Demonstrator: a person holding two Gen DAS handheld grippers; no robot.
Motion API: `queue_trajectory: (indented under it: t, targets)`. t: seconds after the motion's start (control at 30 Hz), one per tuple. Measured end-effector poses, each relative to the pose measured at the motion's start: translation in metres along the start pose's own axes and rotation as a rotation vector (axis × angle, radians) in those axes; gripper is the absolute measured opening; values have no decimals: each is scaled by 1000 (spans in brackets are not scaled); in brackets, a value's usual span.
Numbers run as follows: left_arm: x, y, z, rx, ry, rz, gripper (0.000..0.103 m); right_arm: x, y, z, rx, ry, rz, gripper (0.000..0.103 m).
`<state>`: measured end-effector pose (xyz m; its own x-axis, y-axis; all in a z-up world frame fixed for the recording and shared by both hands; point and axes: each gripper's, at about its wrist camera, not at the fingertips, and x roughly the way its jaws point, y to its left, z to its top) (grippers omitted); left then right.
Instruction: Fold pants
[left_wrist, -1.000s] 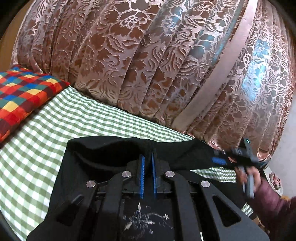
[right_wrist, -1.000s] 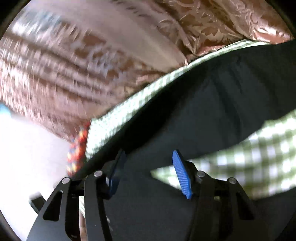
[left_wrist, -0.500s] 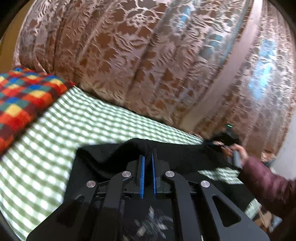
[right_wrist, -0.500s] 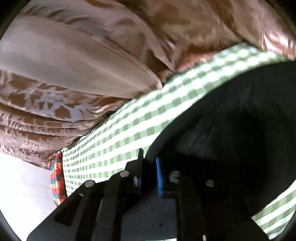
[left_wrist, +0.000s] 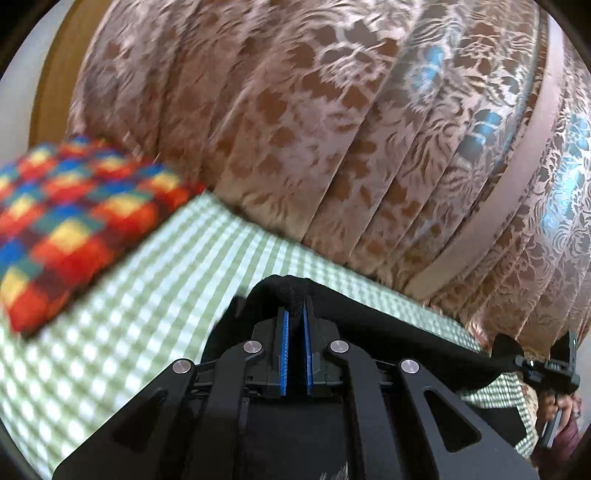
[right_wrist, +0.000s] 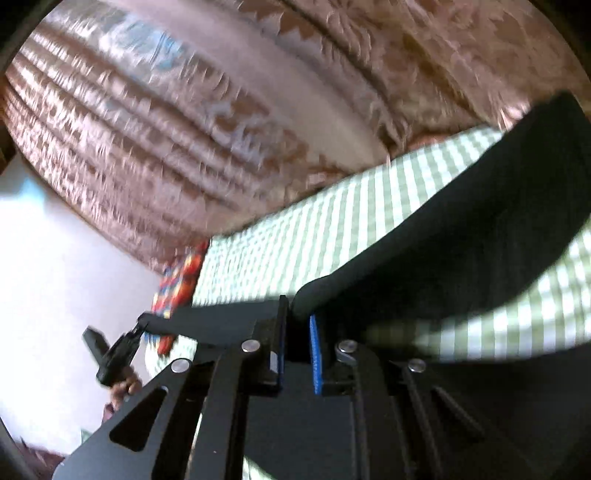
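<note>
Holding the black pants (left_wrist: 388, 332) by one edge, both tools are raised above the green checked bed sheet (left_wrist: 122, 332). Left gripper (left_wrist: 294, 325): blue pads clenched on a bunched fold of cloth. Right gripper (right_wrist: 298, 332): jaws closed on the same edge further along. The edge spans taut between the two grips, likely so the fabric hangs flat and can be laid over in one straight fold. Patterned curtain (left_wrist: 314, 129) behind; checked pillow (left_wrist: 74, 221) lies well apart.
</note>
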<state>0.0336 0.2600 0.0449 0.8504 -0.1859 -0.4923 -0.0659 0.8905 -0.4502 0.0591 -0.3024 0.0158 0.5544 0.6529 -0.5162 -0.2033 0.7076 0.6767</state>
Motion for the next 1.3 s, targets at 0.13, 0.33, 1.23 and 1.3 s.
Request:
queue_trajectory:
  t: [0.13,0.33,1.23,1.3]
  targets:
    - [-10,31,-52,-92,107,44,6,1,-10,-64,52,86,-20,8]
    - [-29,71,-103,-323,173,16,19,19,-42,-105,139,156,-77,7]
    - [-22,16,-44,-335,21,-173,5,-15,-6,-69,40,17,-32,6]
    - [-29,18,-47,-294,26,-166,5,-28,1,-75,0,19,-19,6]
